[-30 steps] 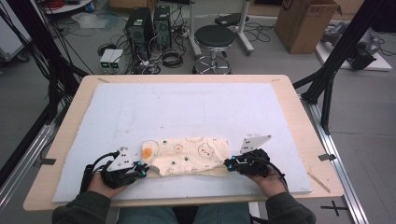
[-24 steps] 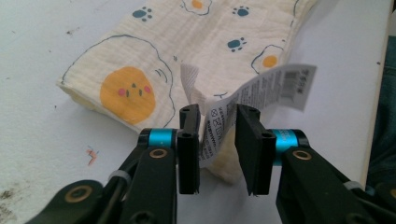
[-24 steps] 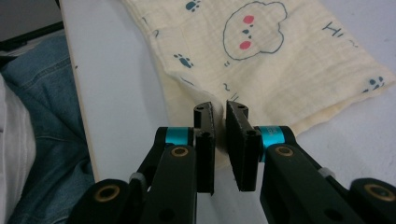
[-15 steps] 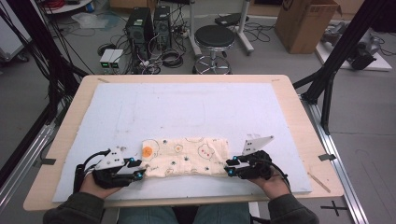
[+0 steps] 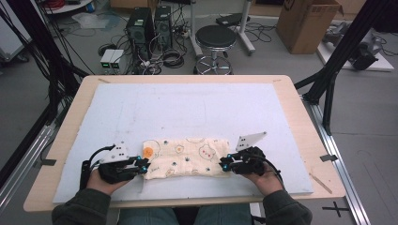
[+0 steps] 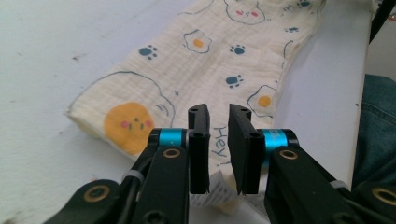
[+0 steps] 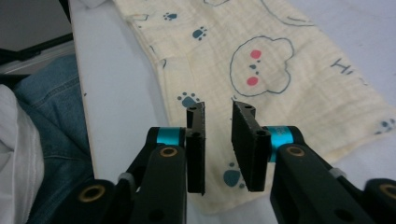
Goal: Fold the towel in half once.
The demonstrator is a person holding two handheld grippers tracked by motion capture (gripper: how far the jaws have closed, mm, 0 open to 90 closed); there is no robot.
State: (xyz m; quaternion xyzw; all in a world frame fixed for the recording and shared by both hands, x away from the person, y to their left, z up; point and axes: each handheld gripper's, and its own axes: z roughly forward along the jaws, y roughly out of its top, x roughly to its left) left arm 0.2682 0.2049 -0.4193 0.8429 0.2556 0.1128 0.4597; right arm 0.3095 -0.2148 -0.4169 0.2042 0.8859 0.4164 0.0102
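Jaws on both the left gripper point(image 6: 218, 150) and right gripper point(image 7: 218, 149) have just been closing yet stand slightly apart, pinching nothing, one at each end of the folded printed cloth point(image 5: 187, 157) lying near the white surface's point(image 5: 197, 108) front edge, probably to fold it again.

A wooden table point(image 5: 300, 117) carries a white mat point(image 5: 187, 108), and a folded printed cloth point(image 5: 187, 157) lies on the mat's near edge
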